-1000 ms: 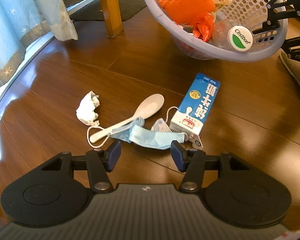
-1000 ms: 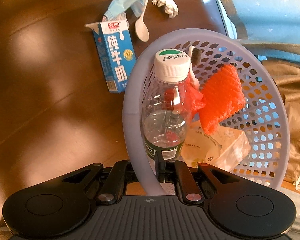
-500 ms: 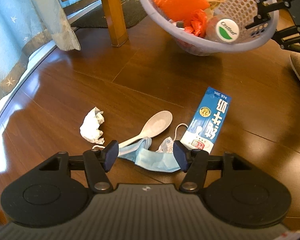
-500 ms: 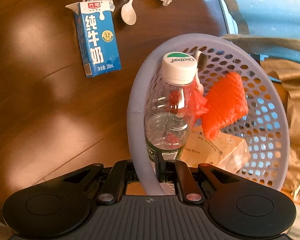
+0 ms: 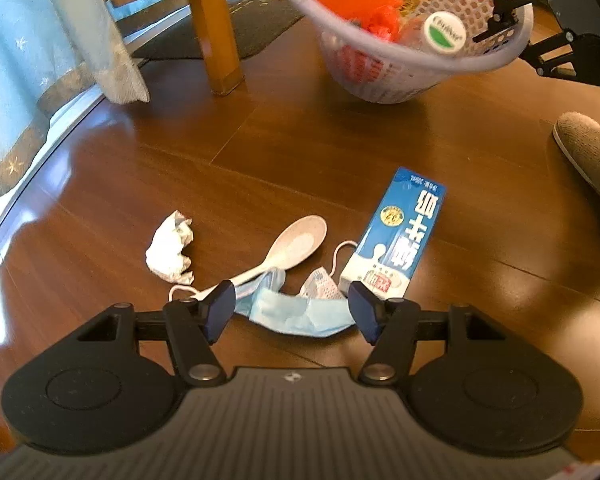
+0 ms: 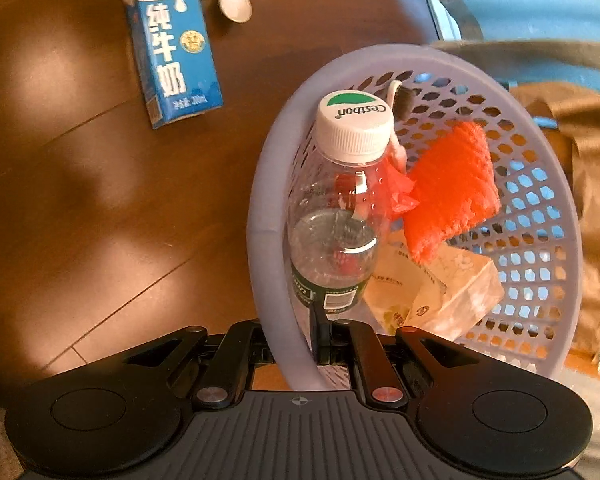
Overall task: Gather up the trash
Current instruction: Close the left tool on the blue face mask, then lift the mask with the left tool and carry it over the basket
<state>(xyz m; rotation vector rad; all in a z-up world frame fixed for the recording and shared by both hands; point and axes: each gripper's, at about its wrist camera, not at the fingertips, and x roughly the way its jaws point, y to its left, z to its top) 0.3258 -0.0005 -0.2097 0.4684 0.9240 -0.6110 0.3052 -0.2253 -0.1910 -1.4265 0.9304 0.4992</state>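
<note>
Left gripper (image 5: 291, 306) is seen spread wide, low over the wood floor (image 5: 340, 140), nothing pinched. Between its blue pads (image 5: 220, 304) a crumpled blue face mask (image 5: 296, 312) is framed, lower centre of the left wrist view; whether the pads touch it cannot be told. A beige plastic spoon (image 5: 288, 242) lies just above the mask, handle running down-left under the mask edge toward the left pad. A crumpled white tissue (image 5: 170, 248) sits left of the spoon, apart from it. A blue milk carton (image 5: 400, 240) lies flat right of centre, its lower end just beside the right pad and next to the mask.

Right gripper (image 6: 320, 344) is pressed together on the rim of the lavender basket (image 6: 260, 208), lower centre of the right wrist view. Held in the basket: a clear bottle (image 6: 336, 216) with white cap along the left wall, an orange knitted cloth (image 6: 452, 188) at centre right, a red plastic scrap (image 6: 400, 192) between them, a pale crinkled wrapper (image 6: 432, 296) below, and a toothbrush (image 6: 398, 104) by the bottle cap. In the left wrist view the basket (image 5: 400, 60) is seen at upper right, with the right gripper (image 5: 496, 24) on its right rim.

A wooden furniture leg (image 5: 216, 32) stands at upper centre-left, a blue curtain (image 5: 40, 40) at upper left, a grey slipper (image 5: 592, 152) at the right edge.
</note>
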